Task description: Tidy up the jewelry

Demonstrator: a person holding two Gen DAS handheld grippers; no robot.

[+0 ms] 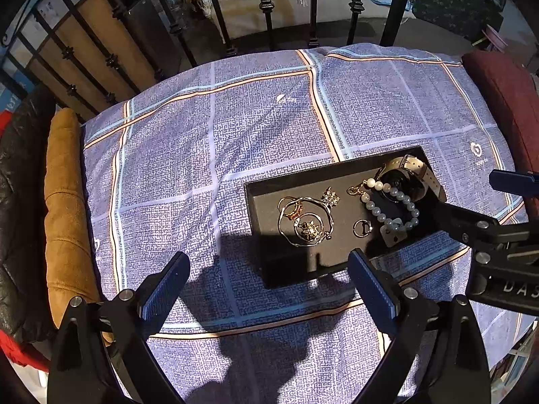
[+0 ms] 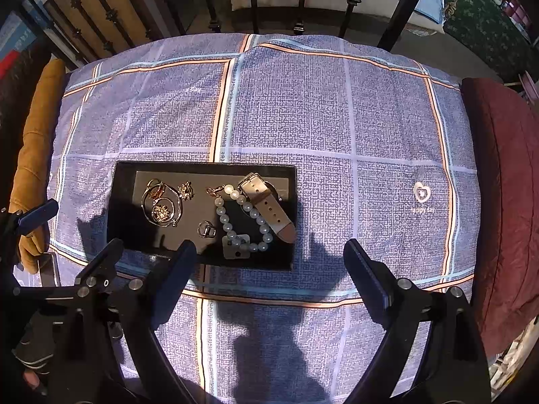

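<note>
Both grippers, left (image 1: 266,279) and right (image 2: 269,266), stood apart, empty; jewelry sat in black tray (image 2: 118,202), centre-left. Advised: approach beaded bracelet (image 2: 242,222) slowly, avoid snagging.

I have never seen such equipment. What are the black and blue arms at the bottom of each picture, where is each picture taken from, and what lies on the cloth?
No robot is here. A person holds a two-finger tool in each hand, and each tool carries a camera that looks forward along its fingers. One picture comes from the left tool, the other from the right tool; each tool also shows at the edge of the other's picture. Both tools are open and hold nothing.

On the blue checked cloth stands a shallow black tray. In it lie a cluster of gold rings, a small ring, a pearl bracelet and a watch with a pale strap. The strap's end rests over the tray's right rim. The jewelry seems gathered already.
</note>
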